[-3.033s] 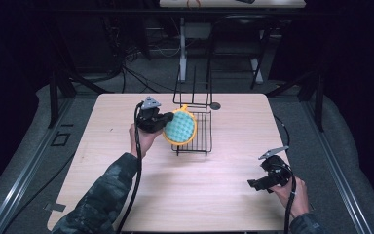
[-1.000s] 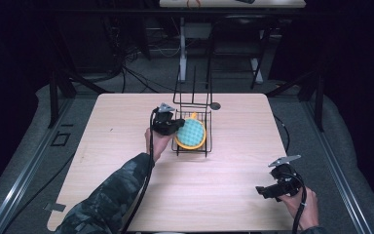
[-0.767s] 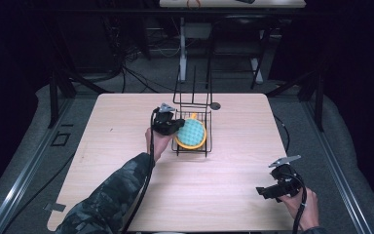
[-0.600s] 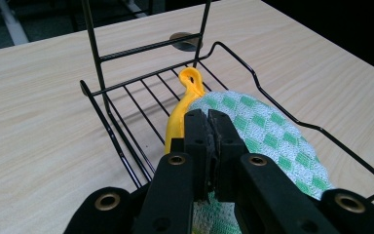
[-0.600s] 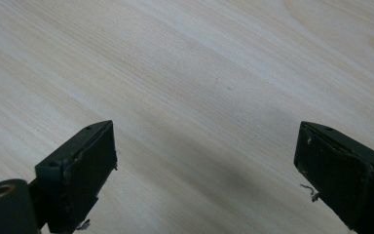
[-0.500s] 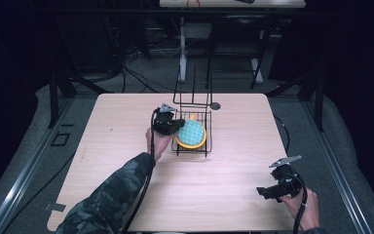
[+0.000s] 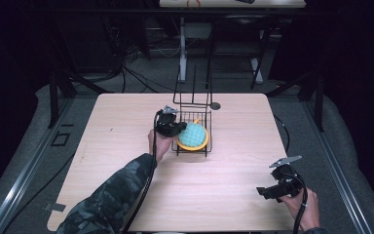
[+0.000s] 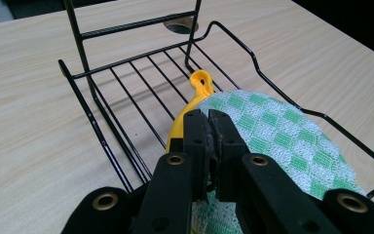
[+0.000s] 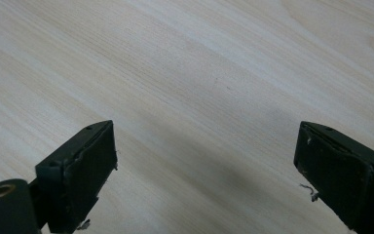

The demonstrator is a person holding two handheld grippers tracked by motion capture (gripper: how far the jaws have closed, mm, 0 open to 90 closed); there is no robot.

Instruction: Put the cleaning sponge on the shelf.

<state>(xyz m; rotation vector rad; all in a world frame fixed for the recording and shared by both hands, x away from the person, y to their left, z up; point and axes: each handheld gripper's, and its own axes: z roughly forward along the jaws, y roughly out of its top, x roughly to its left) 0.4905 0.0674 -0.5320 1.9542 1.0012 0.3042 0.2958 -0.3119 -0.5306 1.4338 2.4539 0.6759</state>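
A round green-and-white checked cloth pad [image 7: 193,135] [image 8: 277,139] with a yellow rim and yellow loop [image 8: 200,82] lies inside a black wire rack [image 7: 194,127] [image 8: 126,83] at the table's middle. My left gripper [image 7: 175,129] [image 8: 209,122] is shut on the near edge of the pad, at the rack's left side. Far off at the table's near right corner, my right gripper [image 7: 265,191] [image 9: 204,170] hovers open above bare wood, nothing between its fingers.
The rack has tall upright wires [image 7: 193,87] at its back. A small dark round hole [image 7: 215,105] lies in the light wooden table [image 7: 126,122] just behind the rack. Dark floor with cables and stand legs surrounds the table.
The left gripper carried the pad rightward from the rack's left edge and lowered it into the rack. The right hand drew back toward the near right corner.
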